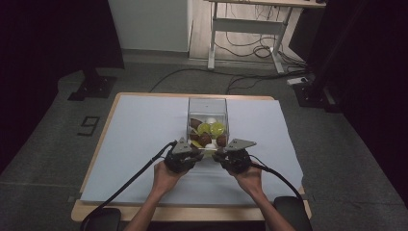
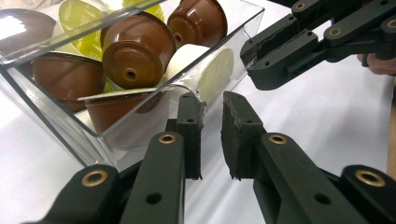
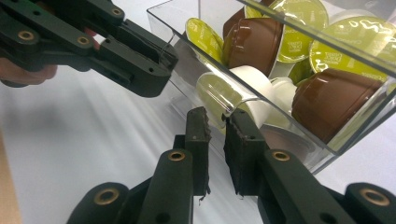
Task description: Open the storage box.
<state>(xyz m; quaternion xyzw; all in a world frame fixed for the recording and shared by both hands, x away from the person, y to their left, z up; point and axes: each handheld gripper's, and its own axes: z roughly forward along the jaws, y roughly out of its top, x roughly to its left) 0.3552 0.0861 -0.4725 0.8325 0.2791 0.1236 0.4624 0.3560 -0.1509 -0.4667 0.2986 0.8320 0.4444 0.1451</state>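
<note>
A clear plastic box [image 1: 207, 106] of coffee capsules stands mid-table on a white sheet [image 1: 139, 144]. Brown capsules [image 2: 135, 51], green-lidded ones [image 3: 355, 35] and a white one [image 2: 210, 70] are piled toward its near side. Both hand-held grippers meet at the box's near edge. My left gripper [image 1: 197, 153] [image 2: 212, 100] has its jaws almost together, with the curved clear rim [image 2: 140, 126] running into the narrow gap. My right gripper [image 1: 217, 154] [image 3: 216, 116] is pinched on the same near rim [image 3: 355, 135], a little to the right. Each gripper appears in the other's view: right gripper [image 2: 254, 65], left gripper [image 3: 163, 70].
The sheet covers a wooden table [image 1: 103, 144] with open room left and right of the box. Behind the table, a desk frame [image 1: 245, 29] and loose cables [image 1: 250, 48] sit on the grey floor. A black stand base [image 1: 94, 86] is at the back left.
</note>
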